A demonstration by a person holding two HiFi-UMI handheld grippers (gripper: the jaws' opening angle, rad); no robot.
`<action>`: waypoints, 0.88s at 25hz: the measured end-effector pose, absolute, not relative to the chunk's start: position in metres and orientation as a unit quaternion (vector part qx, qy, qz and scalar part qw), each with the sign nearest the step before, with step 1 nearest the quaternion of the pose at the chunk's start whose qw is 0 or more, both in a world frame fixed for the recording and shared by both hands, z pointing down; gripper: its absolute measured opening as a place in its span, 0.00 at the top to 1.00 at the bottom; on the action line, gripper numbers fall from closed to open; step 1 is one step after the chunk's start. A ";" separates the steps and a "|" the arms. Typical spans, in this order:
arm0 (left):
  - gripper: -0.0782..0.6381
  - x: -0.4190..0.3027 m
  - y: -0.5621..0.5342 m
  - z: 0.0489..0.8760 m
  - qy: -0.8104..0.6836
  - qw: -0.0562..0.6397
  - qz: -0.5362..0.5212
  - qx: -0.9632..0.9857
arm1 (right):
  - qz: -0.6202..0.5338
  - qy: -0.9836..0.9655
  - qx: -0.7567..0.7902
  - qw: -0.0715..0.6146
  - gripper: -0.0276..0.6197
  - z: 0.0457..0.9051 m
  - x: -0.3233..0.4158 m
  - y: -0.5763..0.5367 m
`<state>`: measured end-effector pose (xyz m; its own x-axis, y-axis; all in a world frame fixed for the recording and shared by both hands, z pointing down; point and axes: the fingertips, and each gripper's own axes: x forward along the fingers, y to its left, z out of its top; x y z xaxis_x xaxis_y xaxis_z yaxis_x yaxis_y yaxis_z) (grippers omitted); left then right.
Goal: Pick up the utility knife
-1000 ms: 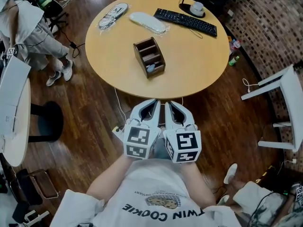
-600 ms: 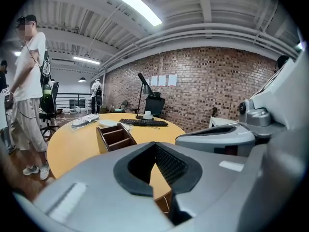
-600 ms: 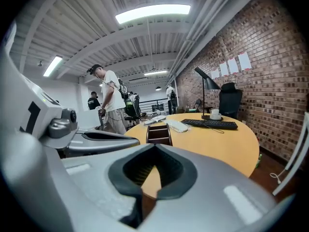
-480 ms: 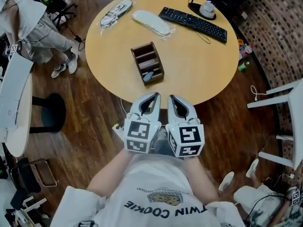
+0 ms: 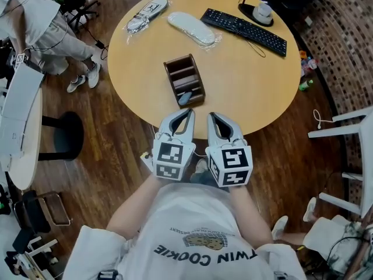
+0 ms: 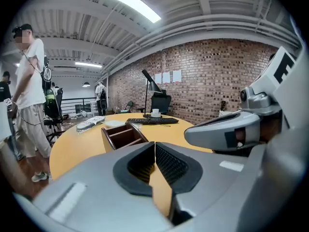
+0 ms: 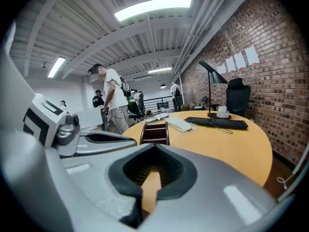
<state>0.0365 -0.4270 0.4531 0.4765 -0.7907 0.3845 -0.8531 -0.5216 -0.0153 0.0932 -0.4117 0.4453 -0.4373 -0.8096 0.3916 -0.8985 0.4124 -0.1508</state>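
Observation:
A brown wooden organiser [image 5: 185,80] stands on the round wooden table [image 5: 250,80]. A grey-blue thing, which looks like the utility knife [image 5: 183,98], lies in its nearest compartment. My left gripper [image 5: 188,112] and right gripper [image 5: 211,116] are held side by side at the table's near edge, just short of the organiser. Both are shut with nothing between the jaws. In the left gripper view the organiser [image 6: 120,135] sits just beyond the shut left gripper [image 6: 155,145]. In the right gripper view the organiser [image 7: 155,132] is straight ahead of the shut right gripper [image 7: 154,148]. Neither gripper view shows the knife.
A black keyboard [image 5: 243,23], two wrapped items [image 5: 191,28] [image 5: 147,14] and a cup on a lamp base [image 5: 263,11] lie at the table's far side. A person [image 5: 46,28] stands at the far left near a white table [image 5: 20,121]. A white chair [image 5: 349,156] is at the right.
Both grippers have moved forward together, from over the floor to the table's near edge, closer to the organiser. Their jaws have stayed shut.

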 end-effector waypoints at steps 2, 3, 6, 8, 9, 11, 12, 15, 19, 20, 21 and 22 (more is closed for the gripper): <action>0.86 0.035 -0.430 0.456 -0.476 0.076 0.184 0.857 | 0.175 -0.831 0.512 0.134 0.96 0.449 0.094 -0.413; 0.85 0.034 -0.432 0.458 -0.473 0.066 0.190 0.858 | 0.175 -0.830 0.511 0.136 0.96 0.451 0.094 -0.414; 0.81 0.030 -0.441 0.466 -0.466 0.038 0.210 0.859 | 0.176 -0.830 0.510 0.142 0.96 0.456 0.095 -0.418; 0.79 0.025 -0.447 0.474 -0.463 0.023 0.227 0.856 | 0.178 -0.830 0.509 0.144 0.96 0.460 0.096 -0.420; 0.78 0.022 -0.450 0.479 -0.460 0.016 0.239 0.855 | 0.179 -0.829 0.509 0.145 0.96 0.461 0.097 -0.420; 0.75 0.019 -0.455 0.486 -0.450 -0.003 0.259 0.854 | 0.180 -0.829 0.509 0.148 0.96 0.465 0.098 -0.420; 0.73 0.018 -0.458 0.489 -0.444 -0.013 0.269 0.855 | 0.181 -0.828 0.509 0.150 0.96 0.467 0.099 -0.420; 0.69 0.019 -0.463 0.499 -0.422 -0.042 0.299 0.855 | 0.184 -0.826 0.511 0.152 0.96 0.471 0.104 -0.422; 0.69 0.021 -0.467 0.512 -0.406 -0.067 0.329 0.850 | 0.185 -0.824 0.514 0.154 0.96 0.474 0.113 -0.424; 0.69 0.021 -0.468 0.514 -0.403 -0.071 0.335 0.849 | 0.185 -0.823 0.514 0.154 0.96 0.474 0.114 -0.424; 0.69 0.021 -0.469 0.517 -0.400 -0.075 0.341 0.847 | 0.186 -0.823 0.514 0.154 0.96 0.475 0.115 -0.425; 0.69 0.022 -0.470 0.519 -0.396 -0.080 0.346 0.846 | 0.186 -0.824 0.513 0.154 0.96 0.475 0.116 -0.425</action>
